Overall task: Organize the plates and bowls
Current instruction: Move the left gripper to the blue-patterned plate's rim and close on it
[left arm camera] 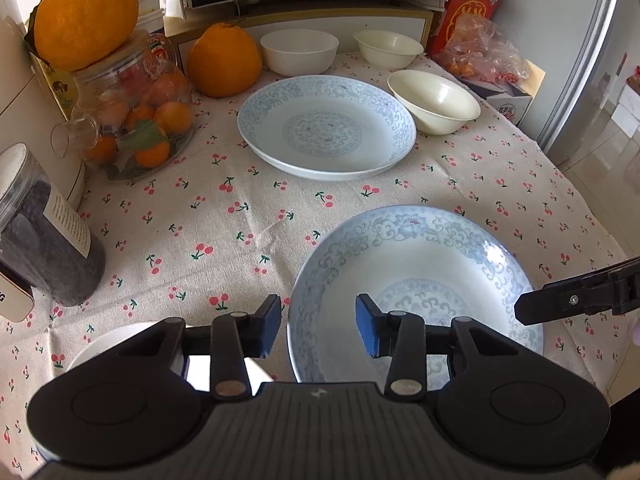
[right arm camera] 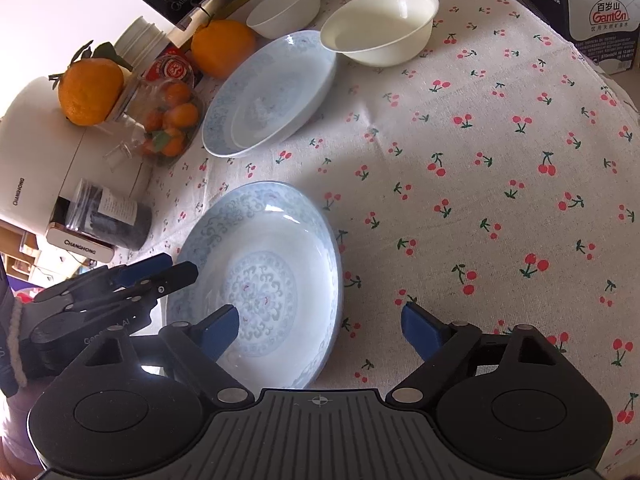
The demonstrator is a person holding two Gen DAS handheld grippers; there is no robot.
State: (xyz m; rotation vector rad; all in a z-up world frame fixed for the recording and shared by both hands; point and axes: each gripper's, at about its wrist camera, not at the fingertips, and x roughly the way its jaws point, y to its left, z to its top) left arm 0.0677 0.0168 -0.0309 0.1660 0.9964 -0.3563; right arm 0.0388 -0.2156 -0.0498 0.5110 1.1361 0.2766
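Two patterned blue-and-white plates lie on the cherry-print tablecloth. The near plate sits flat just ahead of both grippers; the far plate lies well beyond it, near the middle of the table.

Left gripper: fingers spread, nothing between them. It straddles the near plate's left rim, the right blue pad above the plate's inner surface and the left pad outside over cloth. Contact with the rim cannot be confirmed.

Right gripper: fingers spread wide, holding nothing. Its left pad lies over the near plate's centre pattern and its right pad over bare cloth, so the plate's right rim falls between them. From the left wrist view, one of its fingers enters from the right, tip at the plate's right edge.

Three cream bowls stand behind the far plate: one bowl just right of the plate's rim, a second bowl and a third bowl further back. A large orange rests beside the far plate's left side. A jar of small oranges stands further left.
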